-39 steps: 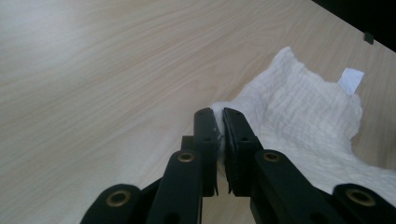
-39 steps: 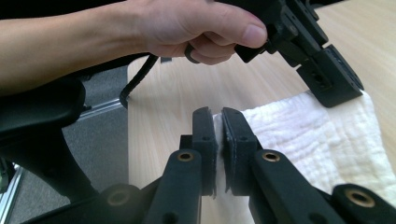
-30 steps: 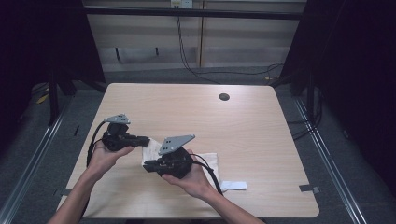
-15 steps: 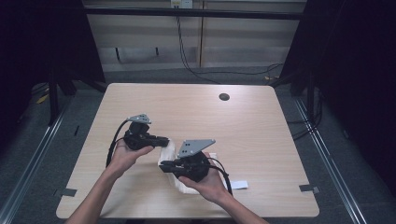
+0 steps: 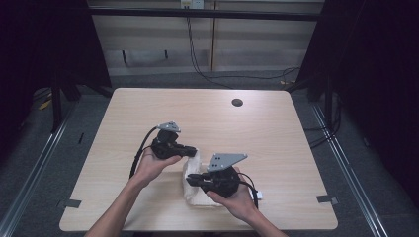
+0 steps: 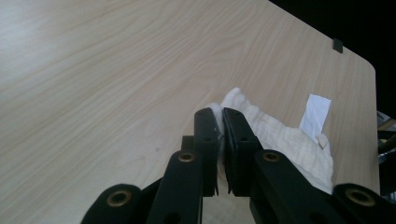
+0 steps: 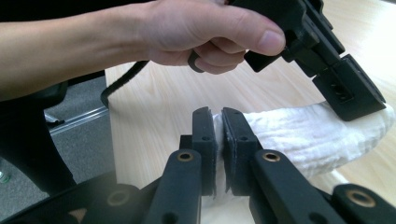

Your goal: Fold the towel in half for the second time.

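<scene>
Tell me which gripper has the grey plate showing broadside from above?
The right gripper, nearer the table's front edge. The left gripper's plate looks small and edge-on. Both clamp the white cloth.

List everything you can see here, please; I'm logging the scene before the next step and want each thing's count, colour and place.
table: one, light wood, centre of the high view
cloth: one, white, near edge of the table, pinched at two ends by the grippers
paper slip: one, white, on the table beside the cloth
round hole cap: one, dark, far side of the tabletop
tape marks: two, grey, near corners of the table
cables: several, black, on the floor beyond the table
left gripper: one, black, shut on the cloth
right gripper: one, black, shut on the cloth
hands: two, one on each gripper
</scene>
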